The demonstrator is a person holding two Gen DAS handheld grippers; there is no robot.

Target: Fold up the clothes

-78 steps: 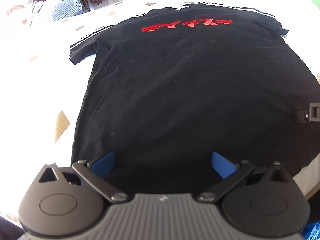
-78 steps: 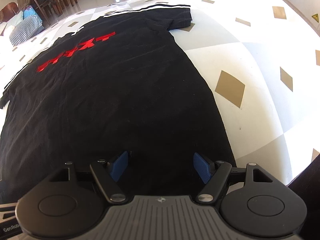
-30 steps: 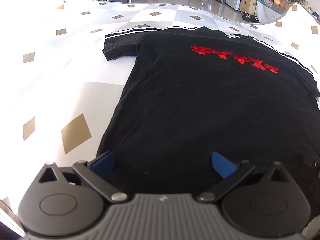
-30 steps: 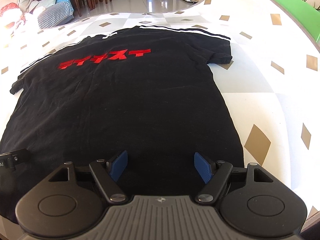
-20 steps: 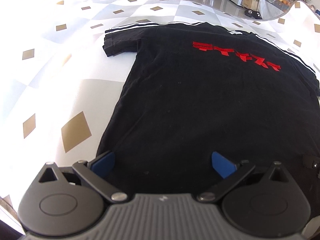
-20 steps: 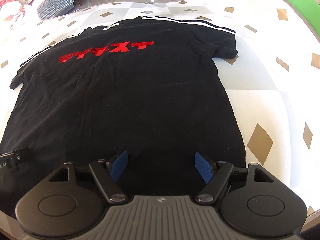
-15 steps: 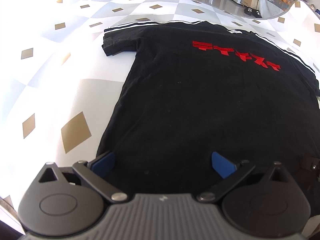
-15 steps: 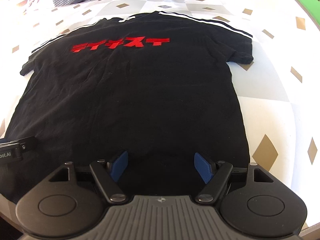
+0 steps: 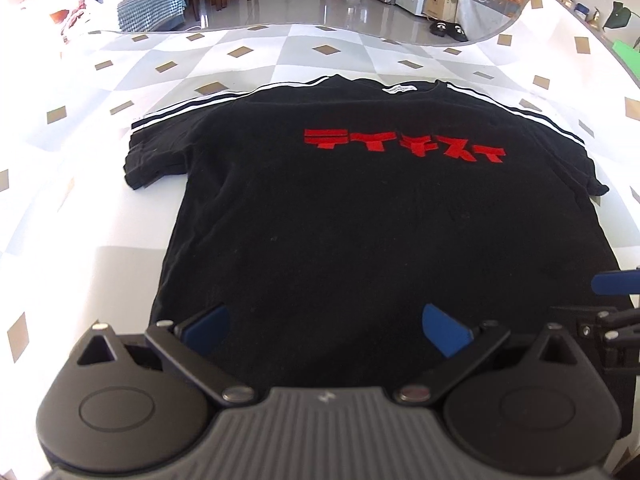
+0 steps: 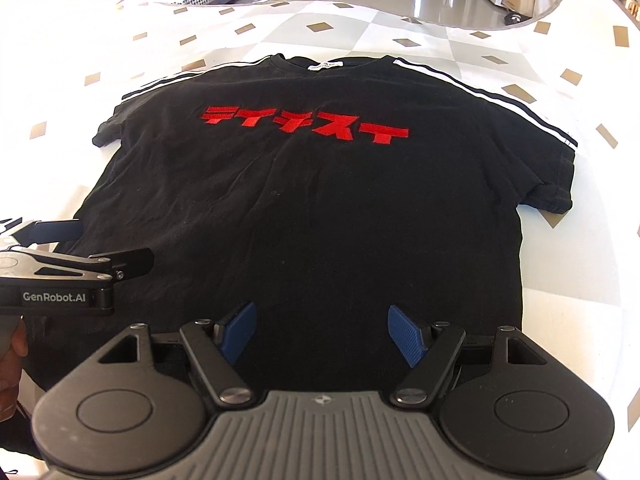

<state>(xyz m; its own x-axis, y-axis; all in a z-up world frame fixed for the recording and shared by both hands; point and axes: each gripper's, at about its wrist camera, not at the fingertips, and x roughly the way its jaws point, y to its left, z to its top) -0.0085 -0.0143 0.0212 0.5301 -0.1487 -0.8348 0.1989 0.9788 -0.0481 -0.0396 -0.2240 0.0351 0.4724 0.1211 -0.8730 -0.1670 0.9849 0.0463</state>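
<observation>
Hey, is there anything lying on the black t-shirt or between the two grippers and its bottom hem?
Nothing visible. The black t-shirt lies flat on the checked tablecloth with nothing on it. The left gripper and right gripper are both open over its lower part, with a clear path down.

Your t-shirt point(image 9: 360, 240) lay flat on the tabletop point(image 9: 80, 208), collar at 12 o'clock, hem at 6. Your left gripper point(image 9: 324, 322) hung over the hem, right gripper point(image 10: 322, 334) beside it at 3 o'clock.

Black T-shirt point(image 9: 360, 240) with red lettering point(image 9: 402, 148), white shoulder stripes point(image 10: 500, 100).
</observation>
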